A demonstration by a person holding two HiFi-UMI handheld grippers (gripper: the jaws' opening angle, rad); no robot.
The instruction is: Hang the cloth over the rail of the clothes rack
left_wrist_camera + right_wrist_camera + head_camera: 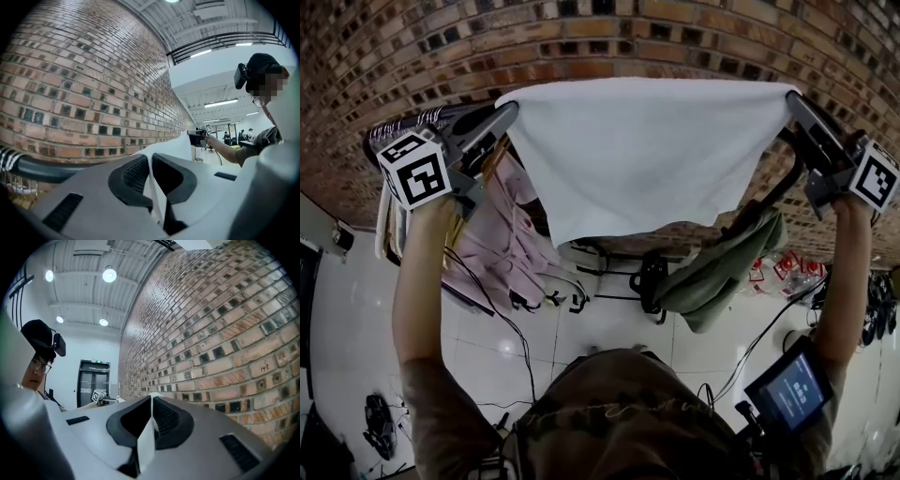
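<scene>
- Head view: the left gripper (pixel 508 112) and the right gripper (pixel 791 97) each clamp one top corner of the white cloth (pixel 642 155). The grippers are held well apart, which stretches the top edge taut and level so that it can pass over a rail. The cloth hangs free in front of the brick wall (pixel 581 37), above the pink garments (pixel 502 244) and the green garment (pixel 717 267).
- Left gripper view: the jaws are closed on a fold of cloth (pixel 157 187). The dark rail (pixel 42 168) lies just beside and below the gripper; the cloth does not yet rest on it.
- Right gripper view: the jaws are closed on the other corner (pixel 146 441), which stands edge-on between the pads. Judgement: both grips should be kept until the cloth drapes over the rail.
</scene>
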